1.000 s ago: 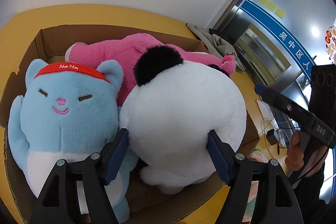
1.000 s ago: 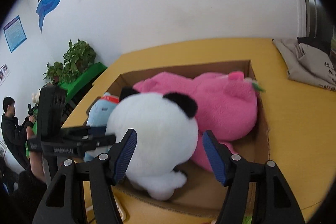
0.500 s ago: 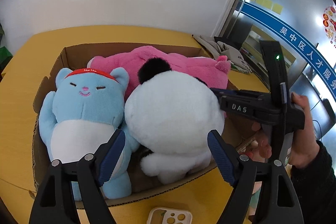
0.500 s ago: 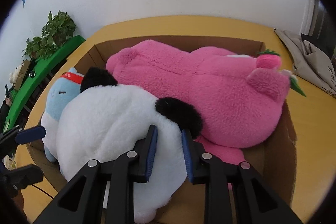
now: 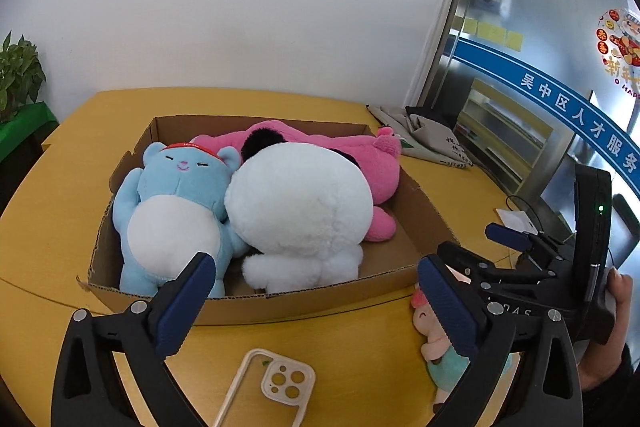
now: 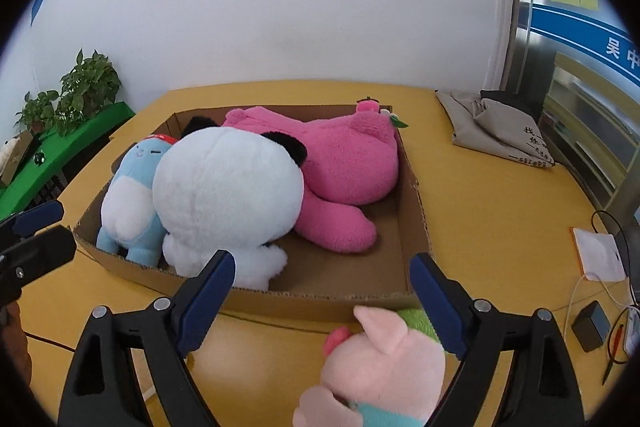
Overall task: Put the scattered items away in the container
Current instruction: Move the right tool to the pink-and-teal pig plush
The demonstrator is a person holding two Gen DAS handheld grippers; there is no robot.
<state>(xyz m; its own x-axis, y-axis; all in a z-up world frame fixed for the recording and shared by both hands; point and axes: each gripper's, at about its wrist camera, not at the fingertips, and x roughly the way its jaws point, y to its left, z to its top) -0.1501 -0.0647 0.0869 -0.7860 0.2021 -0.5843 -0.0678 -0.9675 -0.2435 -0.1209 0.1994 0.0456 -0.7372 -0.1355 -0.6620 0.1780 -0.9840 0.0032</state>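
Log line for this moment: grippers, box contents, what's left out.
left gripper open | right gripper open above pig plush | cardboard box: panda, blue cat, pink plush | phone case out

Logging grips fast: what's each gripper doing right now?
Left gripper: open, holding nothing.
Right gripper: open, holding nothing; pig toy lies just below it.

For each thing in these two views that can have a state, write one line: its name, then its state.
cardboard box: open-topped, on the table
blue plush: in the box
white panda plush: in the box
pink plush: lying in the box
small pig plush: outside the box
phone case: outside, empty
left gripper: open
right gripper: open
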